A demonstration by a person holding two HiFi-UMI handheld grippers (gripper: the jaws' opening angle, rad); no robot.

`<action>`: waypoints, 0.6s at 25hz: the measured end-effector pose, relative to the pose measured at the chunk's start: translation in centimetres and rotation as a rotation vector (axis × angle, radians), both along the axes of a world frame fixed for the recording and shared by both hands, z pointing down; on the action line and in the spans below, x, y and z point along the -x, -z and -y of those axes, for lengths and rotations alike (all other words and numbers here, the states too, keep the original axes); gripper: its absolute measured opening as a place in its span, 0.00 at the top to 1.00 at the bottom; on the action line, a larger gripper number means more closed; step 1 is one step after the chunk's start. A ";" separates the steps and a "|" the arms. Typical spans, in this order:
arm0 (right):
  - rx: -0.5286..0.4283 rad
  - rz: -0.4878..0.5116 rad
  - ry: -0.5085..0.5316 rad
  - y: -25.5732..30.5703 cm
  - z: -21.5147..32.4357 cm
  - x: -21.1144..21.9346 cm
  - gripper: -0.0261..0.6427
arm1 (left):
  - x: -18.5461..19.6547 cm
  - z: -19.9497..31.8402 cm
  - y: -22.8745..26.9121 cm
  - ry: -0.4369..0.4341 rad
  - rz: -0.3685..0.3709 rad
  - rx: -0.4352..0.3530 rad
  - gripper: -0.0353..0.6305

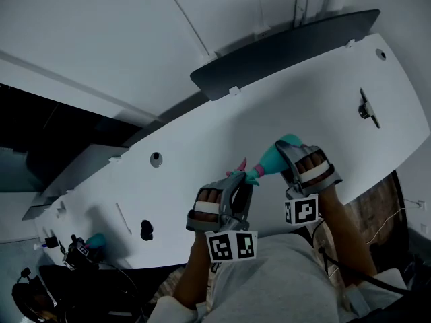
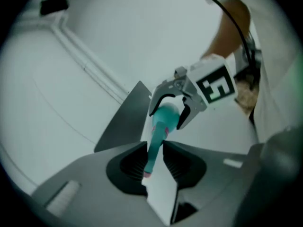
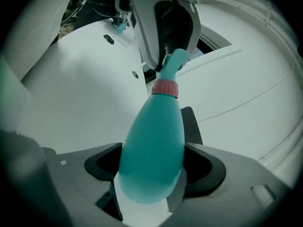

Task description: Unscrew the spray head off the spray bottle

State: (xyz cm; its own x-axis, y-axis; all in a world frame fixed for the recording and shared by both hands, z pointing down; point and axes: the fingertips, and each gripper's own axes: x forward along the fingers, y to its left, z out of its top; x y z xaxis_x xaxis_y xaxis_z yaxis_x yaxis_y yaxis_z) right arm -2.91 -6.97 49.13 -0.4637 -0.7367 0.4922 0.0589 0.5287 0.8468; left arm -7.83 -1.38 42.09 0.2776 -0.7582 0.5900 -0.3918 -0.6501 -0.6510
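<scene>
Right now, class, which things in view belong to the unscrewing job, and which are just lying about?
In the job: spray bottle, held by the right gripper; spray head, held by the left gripper.
Lying about: dark fitting on the white table; small teal item near its left end.
</scene>
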 end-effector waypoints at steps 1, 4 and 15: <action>-0.014 0.002 0.001 0.1 0.1 -0.1 0.36 | -0.2 -0.2 0.1 0.030 -0.106 0.084 0.80; -0.082 0.022 -0.004 0.9 0.4 -0.7 0.36 | -0.8 -0.8 0.7 0.090 -0.439 0.329 0.85; -0.234 0.158 -0.083 4.1 1.6 -2.2 0.36 | -1.0 0.3 3.6 0.403 -1.634 0.876 0.84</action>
